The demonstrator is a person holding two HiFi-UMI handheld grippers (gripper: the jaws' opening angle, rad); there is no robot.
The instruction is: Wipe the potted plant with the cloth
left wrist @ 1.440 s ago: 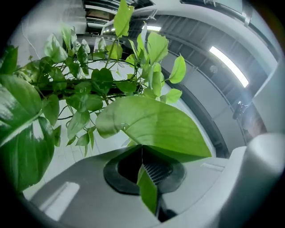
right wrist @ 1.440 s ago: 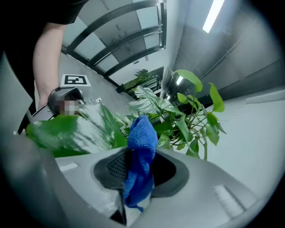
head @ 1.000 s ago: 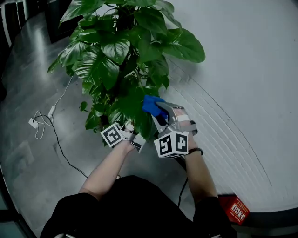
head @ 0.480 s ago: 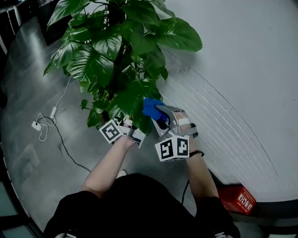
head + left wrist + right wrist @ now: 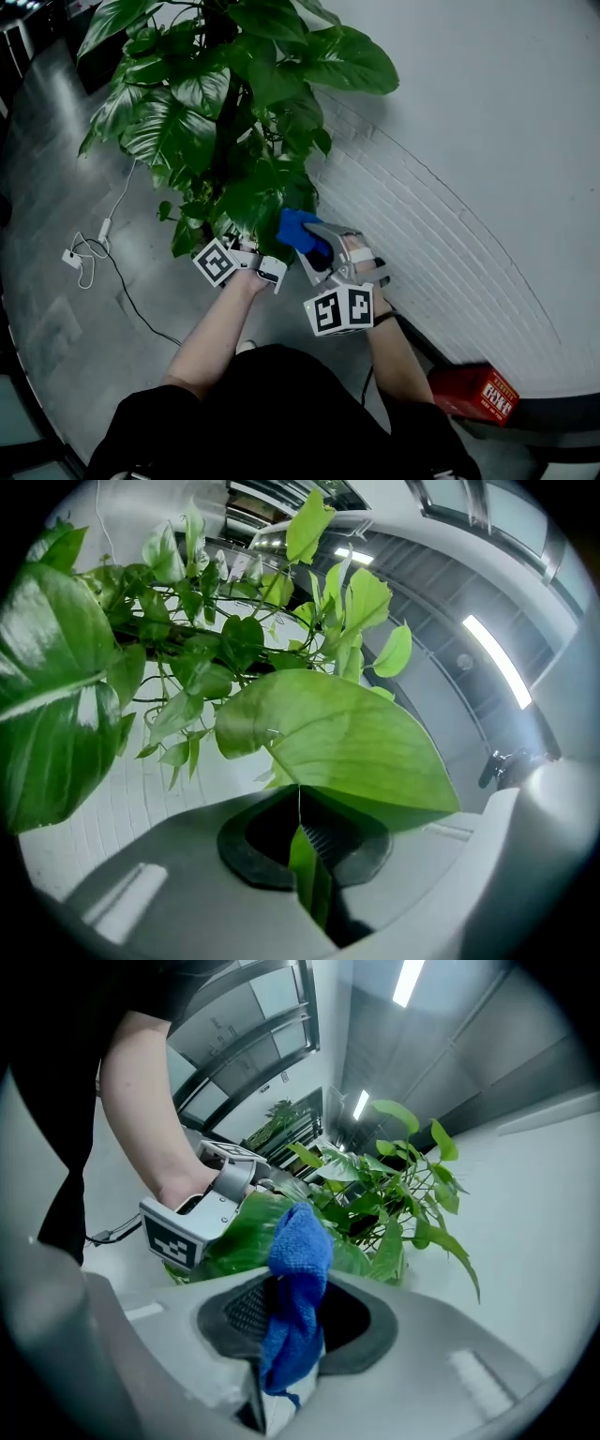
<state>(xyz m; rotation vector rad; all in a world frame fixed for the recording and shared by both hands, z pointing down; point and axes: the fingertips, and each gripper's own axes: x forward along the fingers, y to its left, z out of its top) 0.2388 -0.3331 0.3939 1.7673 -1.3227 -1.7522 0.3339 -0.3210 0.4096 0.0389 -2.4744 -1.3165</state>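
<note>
Grey floor (image 5: 56, 319) underfoot, white brick wall (image 5: 450, 234) to the right, potted plant (image 5: 234, 122) standing hard by that wall. Down among the low foliage with both tools: left gripper (image 5: 305, 860) clamped tight on a broad green leaf (image 5: 328, 747), pinching its base flat between the jaws. Right gripper (image 5: 286, 1354) squeezed closed on the blue cloth (image 5: 298, 1260), bunched end poking out right up at the low leaves, just beside the left gripper. White cable (image 5: 94, 253) trailing across the floor at left; red box (image 5: 478, 394) by the wall's foot.
</note>
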